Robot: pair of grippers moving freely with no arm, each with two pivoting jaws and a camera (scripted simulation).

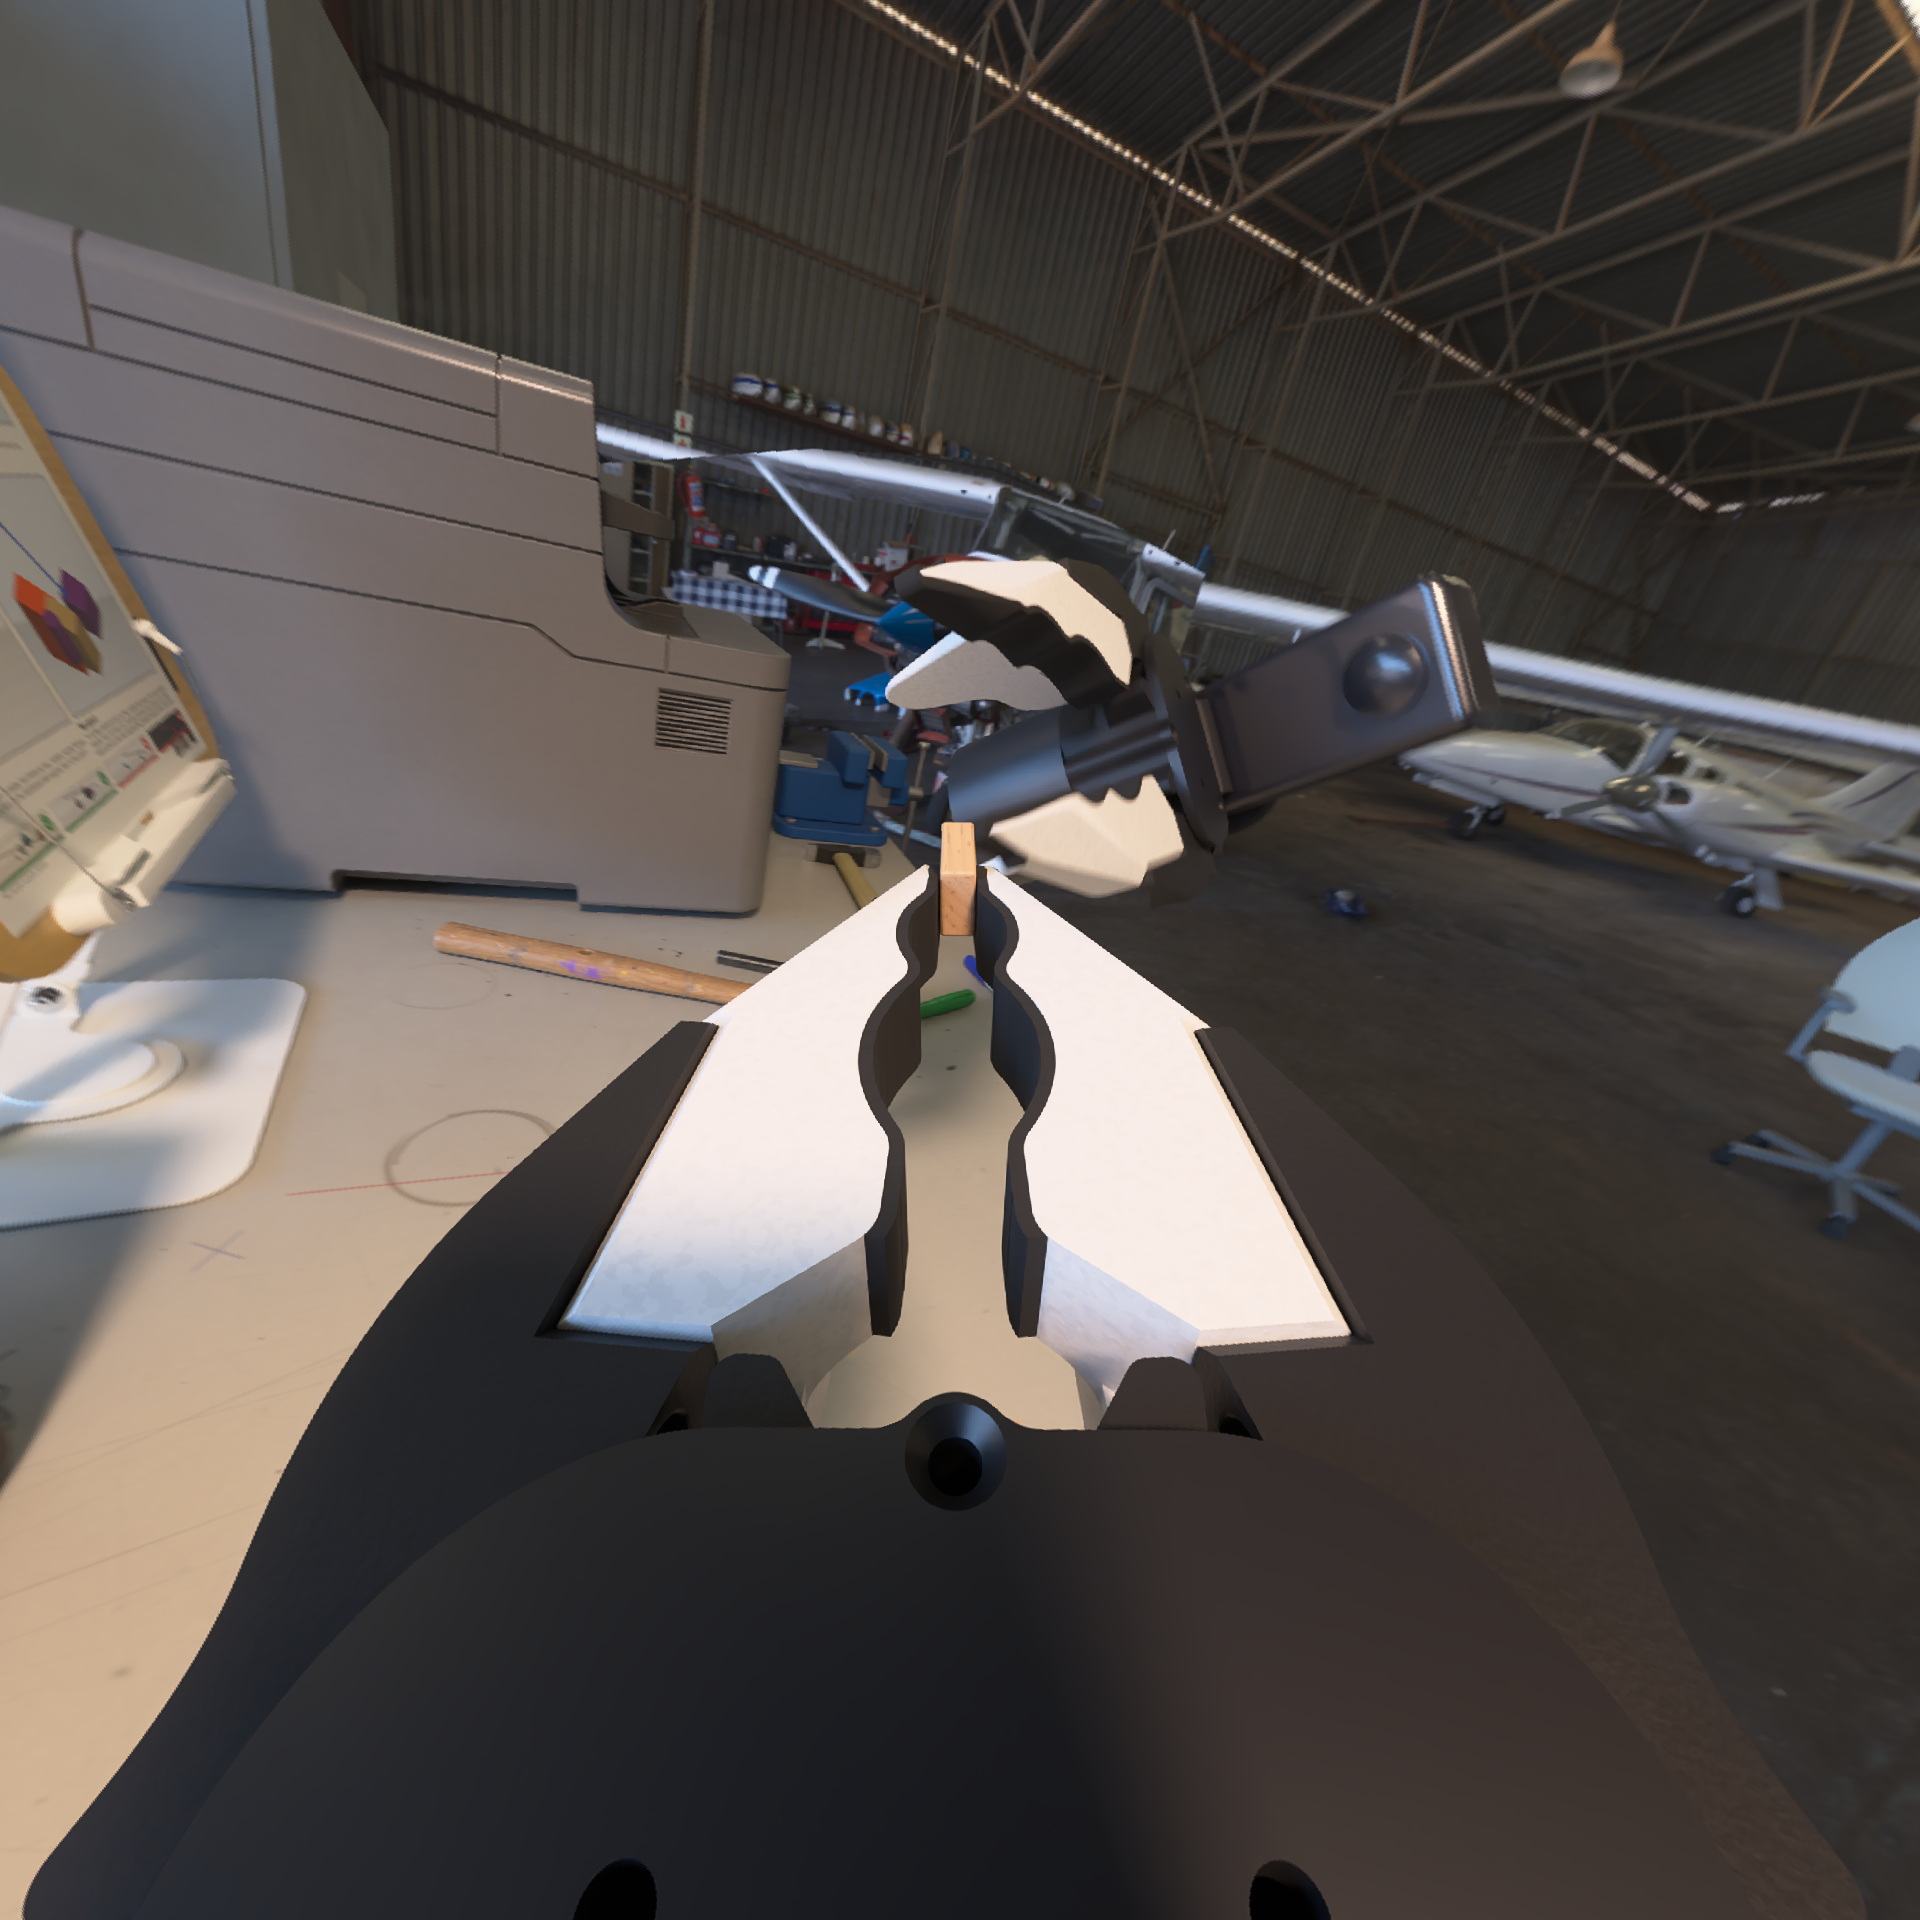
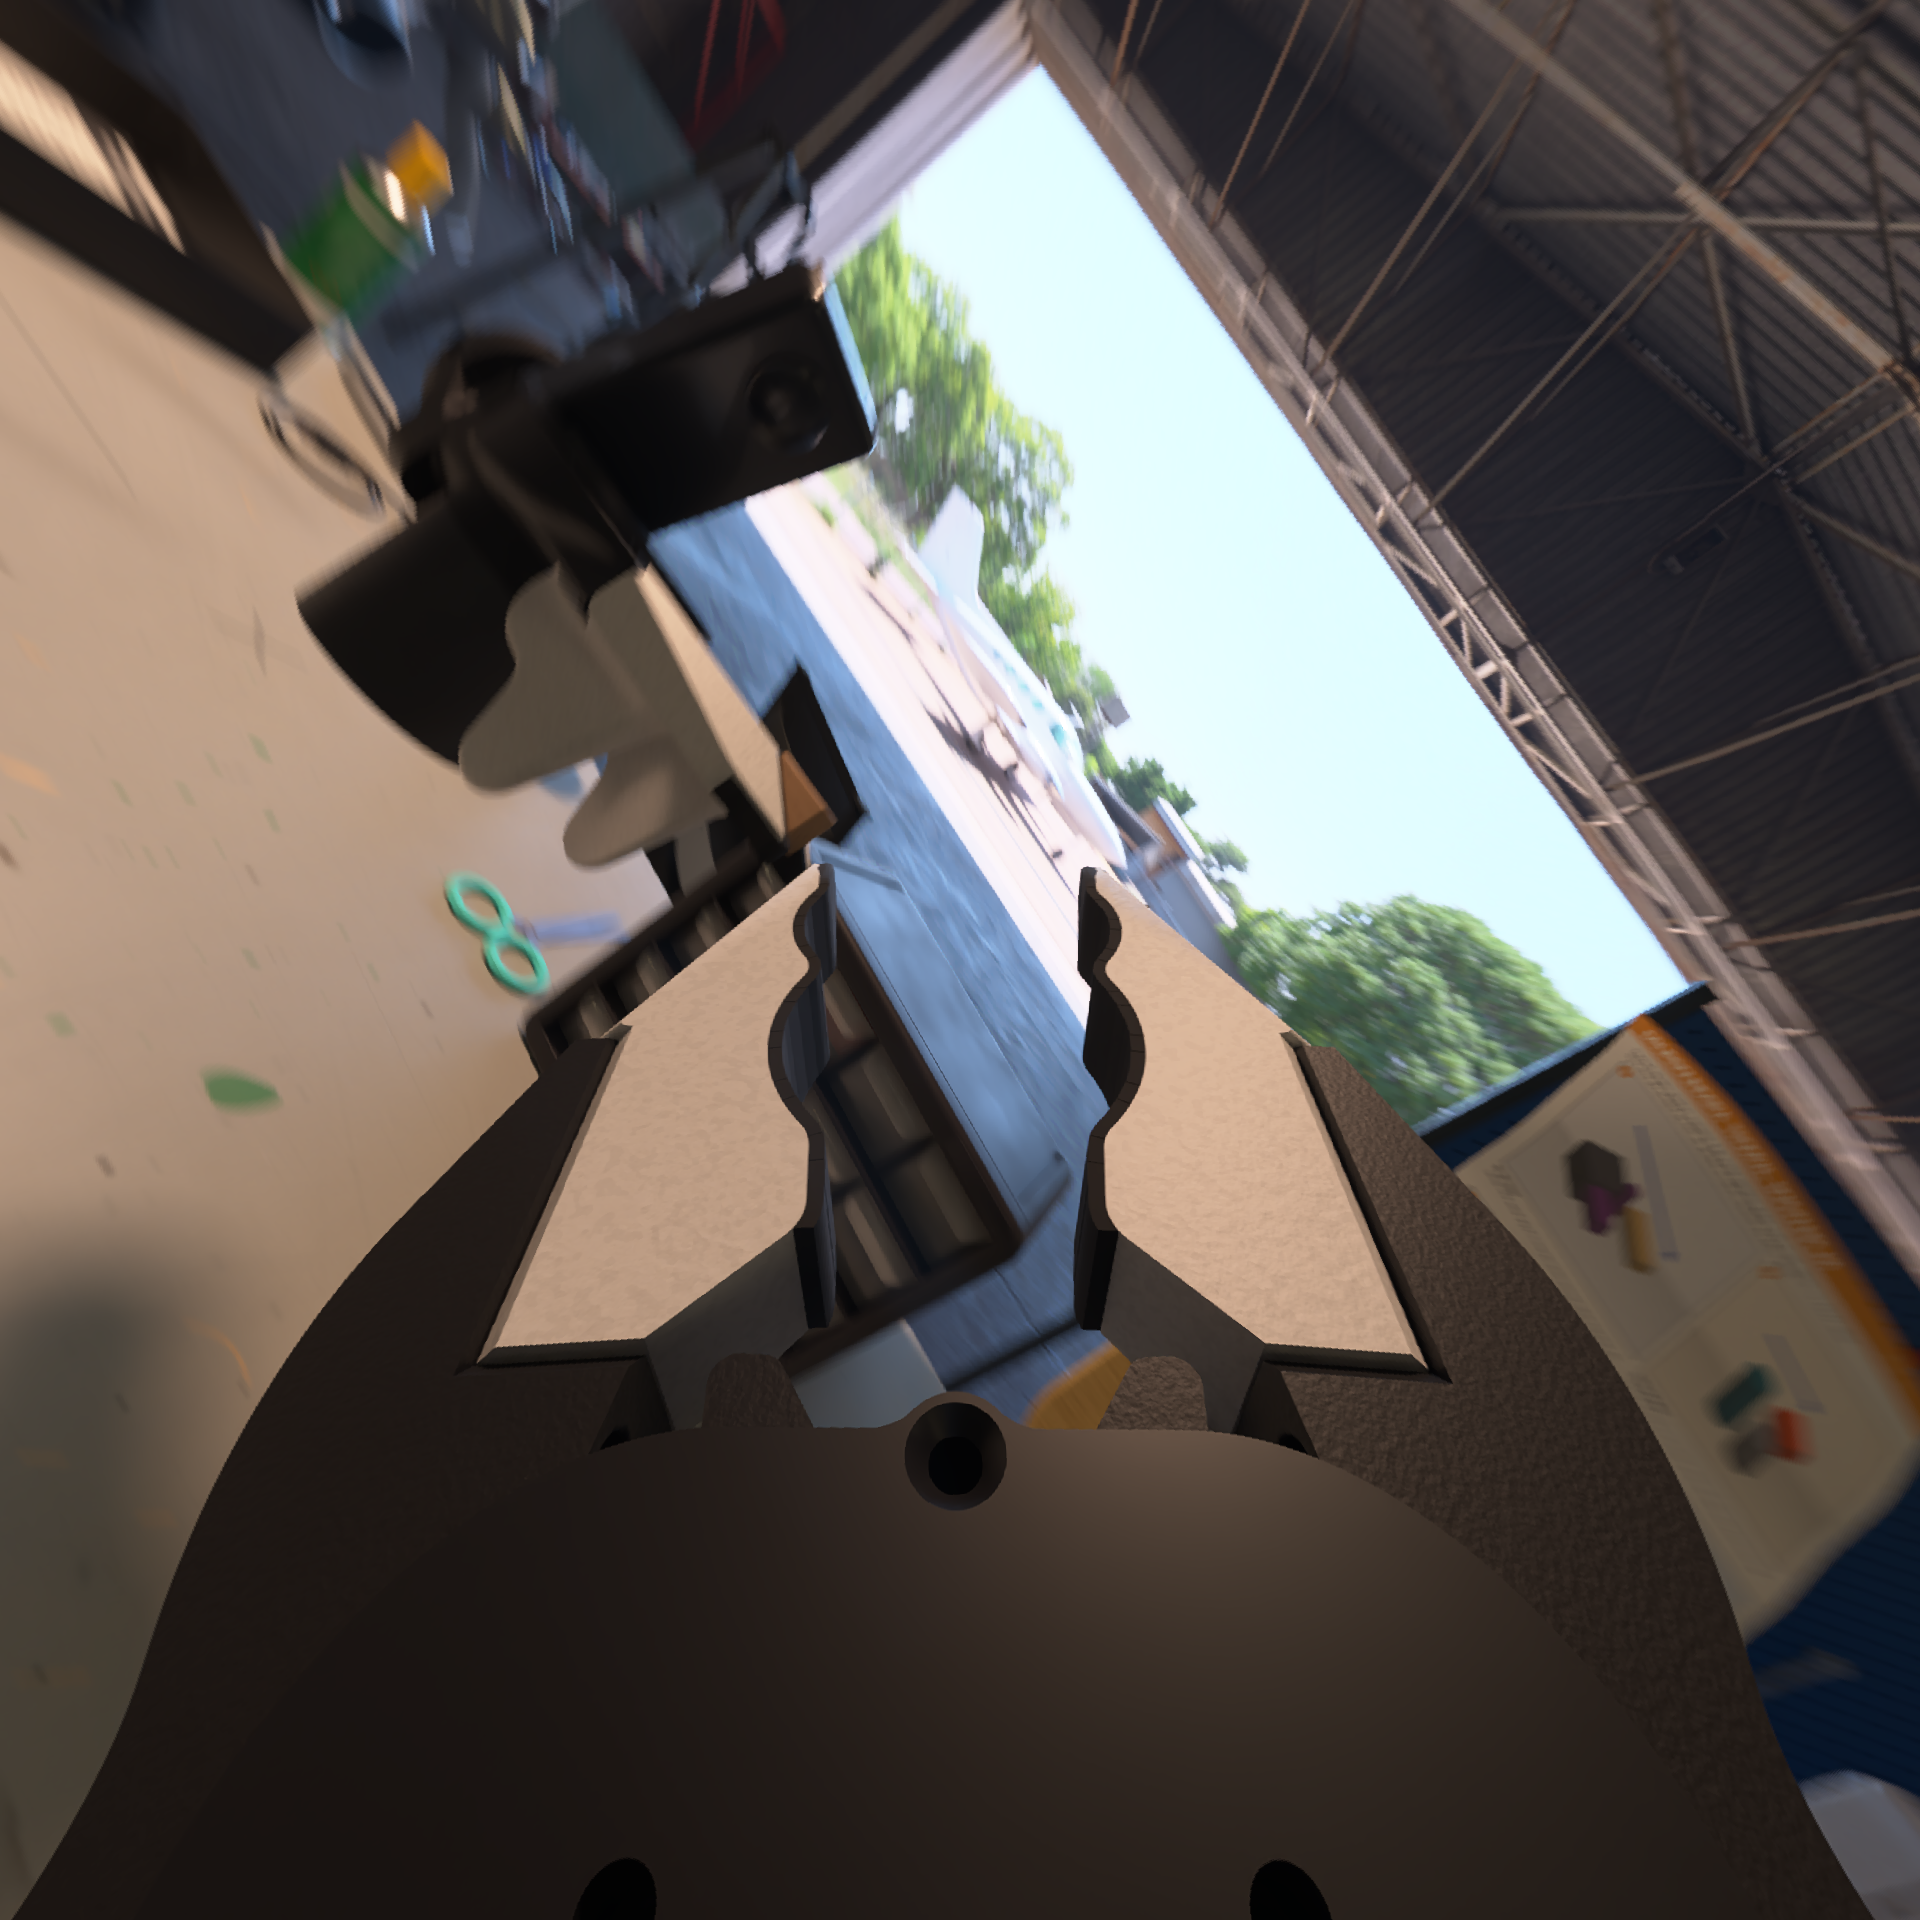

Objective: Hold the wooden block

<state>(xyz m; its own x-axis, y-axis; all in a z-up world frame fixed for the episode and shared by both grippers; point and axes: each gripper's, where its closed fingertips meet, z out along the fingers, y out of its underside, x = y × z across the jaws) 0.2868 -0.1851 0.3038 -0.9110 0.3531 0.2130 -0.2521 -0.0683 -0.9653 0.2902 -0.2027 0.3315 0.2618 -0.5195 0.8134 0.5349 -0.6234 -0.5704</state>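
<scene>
Wooden block [image 1: 957, 879] upright, long axis vertical, pinched at left gripper [image 1: 957, 883] fingertips

The small, pale wooden block [image 1: 957, 879] stands upright, pinched between the left gripper's [image 1: 957, 883] fingertips above the table.

Left gripper [image 1: 957, 883] level with fingertips pinched nearly together; right gripper [image 2: 956, 894] tilted, fingers spread apart.
</scene>
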